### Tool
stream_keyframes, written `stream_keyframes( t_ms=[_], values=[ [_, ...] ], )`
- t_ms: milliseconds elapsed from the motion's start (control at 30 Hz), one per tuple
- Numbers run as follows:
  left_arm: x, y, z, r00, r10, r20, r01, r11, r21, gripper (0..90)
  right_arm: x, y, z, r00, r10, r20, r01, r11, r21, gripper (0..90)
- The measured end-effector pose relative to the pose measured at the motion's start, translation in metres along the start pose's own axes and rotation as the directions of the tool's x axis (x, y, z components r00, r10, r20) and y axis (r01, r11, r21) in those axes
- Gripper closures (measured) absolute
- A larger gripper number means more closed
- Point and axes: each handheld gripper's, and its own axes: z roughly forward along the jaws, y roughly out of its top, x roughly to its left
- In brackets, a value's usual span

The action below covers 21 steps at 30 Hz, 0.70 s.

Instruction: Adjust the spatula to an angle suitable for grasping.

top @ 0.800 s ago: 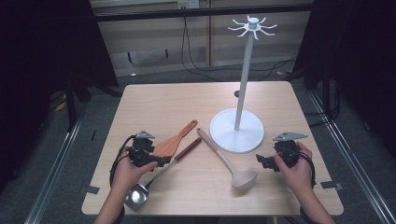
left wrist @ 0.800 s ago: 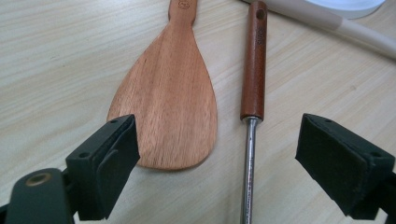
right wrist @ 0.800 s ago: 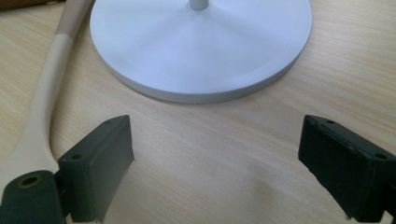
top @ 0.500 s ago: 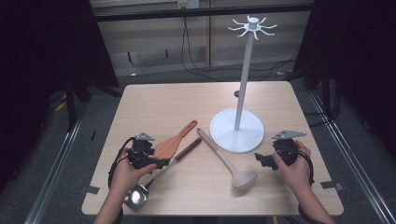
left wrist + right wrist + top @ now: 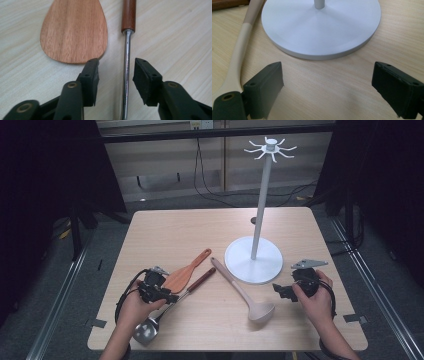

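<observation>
A steel ladle (image 5: 146,330) with a brown wooden grip lies slanted at the front left, next to a wooden spatula (image 5: 182,276). My left gripper (image 5: 167,297) is low over the ladle. In the left gripper view its jaws (image 5: 115,75) straddle the thin steel shaft (image 5: 126,62) with a gap on each side, so it is open. The spatula blade (image 5: 75,32) lies just beyond the left jaw. A beige ladle (image 5: 240,290) lies mid-table. My right gripper (image 5: 278,291) stands wide open with only bare tabletop between its jaws (image 5: 327,85).
A white hook stand (image 5: 253,260) with a round base and a tall pole stands right of centre. Its base (image 5: 319,27) lies just ahead of my right gripper, and the beige ladle's handle (image 5: 239,50) runs by that gripper's left jaw. Bare wood spans the table's back half.
My left hand has crept slightly toward the table's front edge over the steel ladle. The right hand has hardly moved.
</observation>
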Motion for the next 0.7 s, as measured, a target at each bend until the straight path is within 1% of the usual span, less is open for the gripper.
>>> stream_keyframes(
  t_ms=[33, 67, 100, 167, 200, 233, 267, 300, 333, 367, 400, 433, 467, 500, 533, 567, 600, 633, 667, 700],
  values=[
    [-0.003, 0.000, 0.001, 0.9998, -0.022, -0.005, 0.022, 0.9997, -0.008, 57.2, 0.000, 0.000, 0.000, 1.0000, 0.000, 0.000, 0.000, 1.000, 0.002, 9.7],
    [-0.003, 0.001, 0.002, 0.9999, -0.010, 0.000, 0.010, 0.9999, -0.006, 59.5, 0.001, -0.001, -0.001, 1.0000, 0.008, 0.002, -0.008, 1.000, 0.011, 9.7],
    [-0.003, 0.002, 0.001, 0.9998, 0.019, -0.006, -0.018, 0.9994, 0.030, 59.5, 0.001, -0.001, -0.001, 1.0000, 0.008, 0.002, -0.008, 1.000, 0.011, 9.7],
    [-0.005, 0.004, 0.002, 0.9984, 0.056, -0.003, -0.056, 0.9973, 0.047, 60.9, 0.001, -0.002, -0.001, 0.9999, 0.012, 0.000, -0.012, 1.000, 0.013, 9.7],
    [-0.007, 0.004, 0.003, 0.9987, 0.050, -0.005, -0.050, 0.9975, 0.051, 62.0, 0.000, -0.002, -0.001, 1.0000, 0.003, 0.002, -0.003, 1.000, 0.010, 9.7],
    [-0.008, 0.005, 0.004, 0.9973, 0.074, -0.008, -0.073, 0.9952, 0.065, 62.4, 0.000, -0.002, -0.002, 0.9999, 0.010, 0.003, -0.010, 1.000, 0.012, 9.7],
    [-0.009, 0.005, 0.006, 0.9960, 0.087, -0.020, -0.086, 0.9938, 0.070, 63.3, -0.002, -0.003, -0.003, 1.0000, 0.008, 0.005, -0.008, 1.000, 0.007, 9.7],
    [-0.009, 0.006, 0.006, 0.9944, 0.103, -0.020, -0.101, 0.9913, 0.084, 63.3, -0.002, -0.003, -0.003, 1.0000, 0.008, 0.005, -0.008, 1.000, 0.007, 9.7],
    [-0.011, 0.006, 0.007, 0.9940, 0.108, -0.017, -0.106, 0.9893, 0.101, 63.7, -0.002, -0.003, -0.003, 0.9999, 0.013, 0.008, -0.013, 1.000, 0.011, 9.7],
    [-0.012, 0.006, 0.008, 0.9928, 0.118, -0.021, -0.115, 0.9882, 0.101, 64.2, -0.002, -0.004, -0.004, 0.9998, 0.020, 0.005, -0.020, 1.000, 0.012, 9.7],
    [-0.013, 0.007, 0.008, 0.9926, 0.121, -0.015, -0.118, 0.9863, 0.115, 65.1, -0.002, -0.004, -0.004, 0.9998, 0.019, 0.009, -0.019, 1.000, 0.010, 9.7],
    [-0.014, 0.008, 0.009, 0.9920, 0.123, -0.026, -0.120, 0.9863, 0.114, 65.8, -0.002, -0.004, -0.005, 0.9997, 0.022, 0.009, -0.022, 1.000, 0.010, 9.7],
    [-0.014, 0.008, 0.009, 0.9920, 0.123, -0.026, -0.120, 0.9863, 0.114, 66.7, -0.002, -0.004, -0.005, 0.9997, 0.022, 0.009, -0.022, 1.000, 0.010, 9.7],
    [-0.015, 0.009, 0.010, 0.9904, 0.136, -0.025, -0.132, 0.9839, 0.121, 66.7, -0.002, -0.005, -0.005, 0.9998, 0.017, 0.010, -0.017, 1.000, 0.011, 9.7],
    [-0.015, 0.009, 0.010, 0.9911, 0.131, -0.023, -0.128, 0.9843, 0.122, 67.5, -0.002, -0.005, -0.005, 0.9999, 0.014, 0.010, -0.014, 1.000, 0.011, 9.7],
    [-0.015, 0.010, 0.010, 0.9892, 0.145, -0.022, -0.141, 0.9822, 0.124, 68.3, -0.002, -0.005, -0.005, 0.9999, 0.013, 0.010, -0.013, 1.000, 0.012, 9.7],
    [-0.016, 0.010, 0.010, 0.9908, 0.132, -0.030, -0.128, 0.9841, 0.123, 68.7, -0.002, -0.005, -0.005, 0.9999, 0.011, 0.008, -0.011, 1.000, 0.012, 9.7],
    [-0.016, 0.010, 0.011, 0.9909, 0.129, -0.037, -0.124, 0.9850, 0.120, 68.8, -0.002, -0.005, -0.005, 0.9999, 0.011, 0.008, -0.011, 1.000, 0.013, 9.7],
    [-0.016, 0.011, 0.011, 0.9908, 0.132, -0.030, -0.127, 0.9832, 0.131, 69.5, -0.002, -0.006, -0.005, 0.9998, 0.015, 0.010, -0.015, 1.000, 0.016, 9.7],
    [-0.015, 0.011, 0.011, 0.9902, 0.137, -0.028, -0.132, 0.9824, 0.132, 69.5, -0.002, -0.006, -0.005, 0.9998, 0.015, 0.010, -0.015, 1.000, 0.016, 9.7]
  ],
)
